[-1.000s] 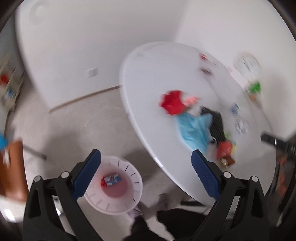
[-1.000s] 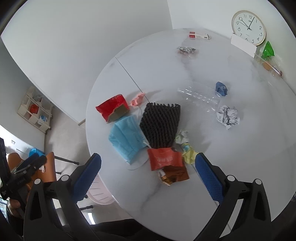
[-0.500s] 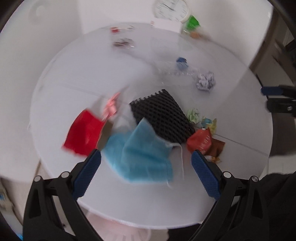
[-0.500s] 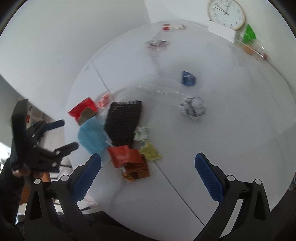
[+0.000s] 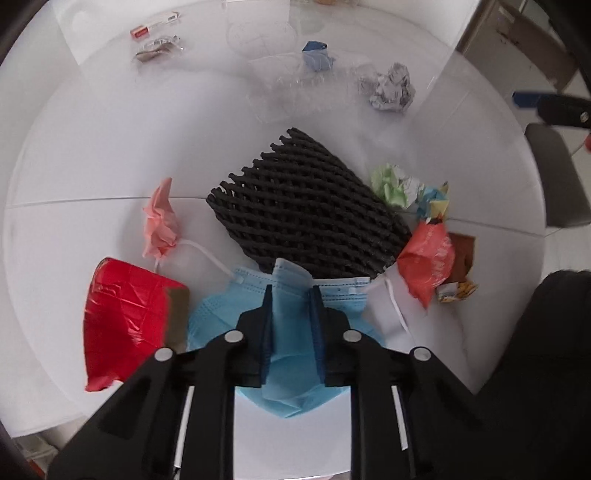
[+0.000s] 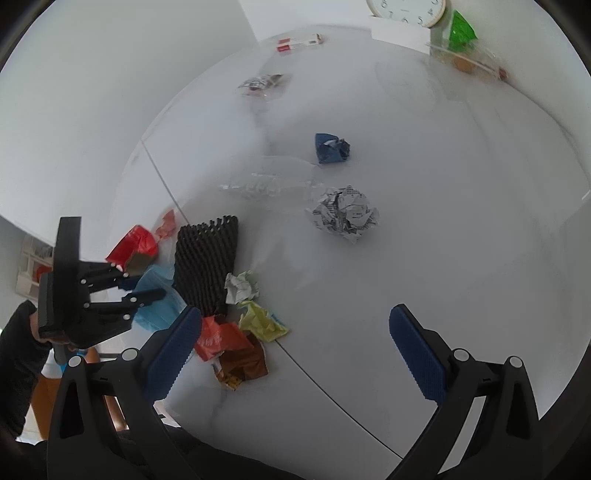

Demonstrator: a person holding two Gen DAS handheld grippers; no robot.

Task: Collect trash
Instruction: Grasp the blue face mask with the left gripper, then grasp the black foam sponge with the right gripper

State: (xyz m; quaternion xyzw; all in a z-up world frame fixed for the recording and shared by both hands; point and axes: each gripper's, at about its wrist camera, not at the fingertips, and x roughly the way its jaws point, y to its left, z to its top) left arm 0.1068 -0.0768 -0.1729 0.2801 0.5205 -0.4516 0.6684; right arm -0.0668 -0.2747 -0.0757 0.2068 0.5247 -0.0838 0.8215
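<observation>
My left gripper (image 5: 291, 295) is shut on a blue face mask (image 5: 288, 376) at the near edge of the round white table (image 5: 92, 155). Around it lie a red wrapper (image 5: 125, 314), a pink scrap (image 5: 162, 221), black foam netting (image 5: 303, 218), an orange-red packet (image 5: 428, 258) and a green scrap (image 5: 391, 181). My right gripper (image 6: 291, 354) is open and empty above the table's near side. In its view the left gripper (image 6: 144, 288) pinches the mask (image 6: 155, 306) beside the netting (image 6: 207, 258). Crumpled newspaper (image 6: 343, 212) and a blue wad (image 6: 330, 147) lie farther out.
A clear plastic container (image 6: 269, 181), a small wrapper (image 6: 260, 83) and a red-white box (image 6: 299, 40) lie toward the far side. A clock (image 6: 406, 9) and a green bag (image 6: 461, 31) stand at the back. A grey chair (image 5: 554, 173) is at the right.
My left gripper swung from over the floor bin to the table, came down on the blue mask and shut on it. My right gripper drifted right, away from the trash pile.
</observation>
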